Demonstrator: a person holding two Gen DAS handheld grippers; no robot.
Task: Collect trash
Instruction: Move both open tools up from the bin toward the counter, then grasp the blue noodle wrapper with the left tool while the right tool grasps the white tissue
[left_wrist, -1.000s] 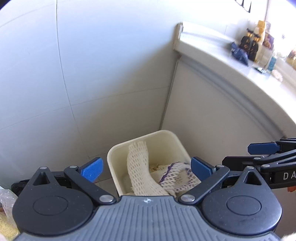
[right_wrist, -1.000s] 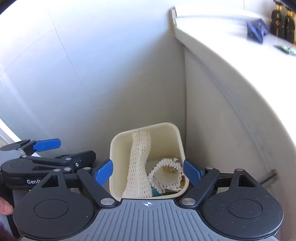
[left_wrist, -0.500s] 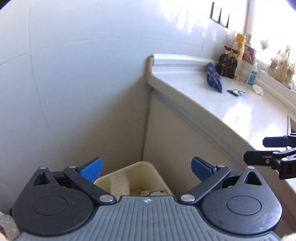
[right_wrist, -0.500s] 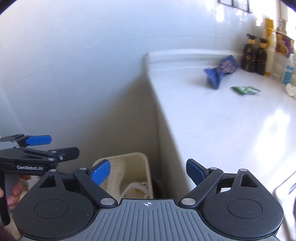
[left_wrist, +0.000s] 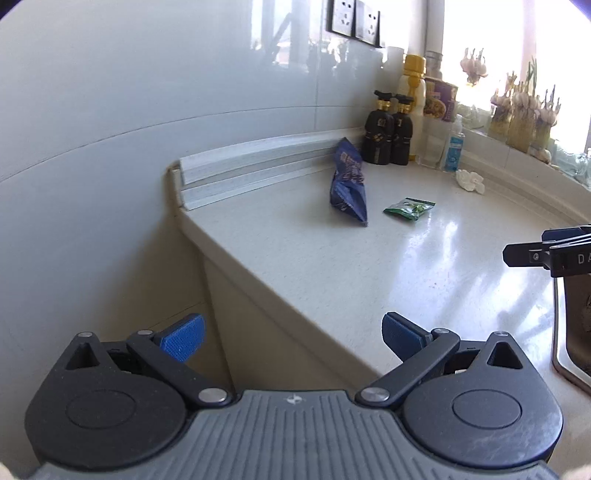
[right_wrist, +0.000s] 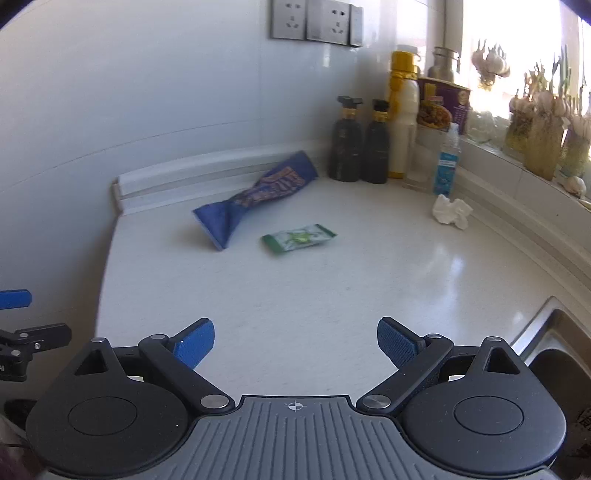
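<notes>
Jaws of both grippers, left (left_wrist: 291, 334) and right (right_wrist: 295, 339), stand wide apart, empty. Crumpled blue foil snack bag (right_wrist: 255, 194) lies on white bench (right_wrist: 332, 288), green sachet (right_wrist: 299, 238) just beside; approach low, pinch bag's twisted waist.

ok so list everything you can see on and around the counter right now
blue snack bag: 1, blue, crumpled, lying on the counter near the back wall
green packet: 1, green and white, flat on the counter just in front of the bag
tissue: 1, white, crumpled, by the window ledge
dark bottles: 2, black with gold necks, back corner
yellow-capped bottle: 1, white and yellow, behind them
purple tub: 1, purple, beside it
small clear bottle: 1, blue label, near the tissue
wall sockets: grey, on the wall
garlic bulbs: several, on the sill
counter: 1, white
sink: steel, right edge
left gripper: jaws open, empty
right gripper: jaws open, empty
</notes>
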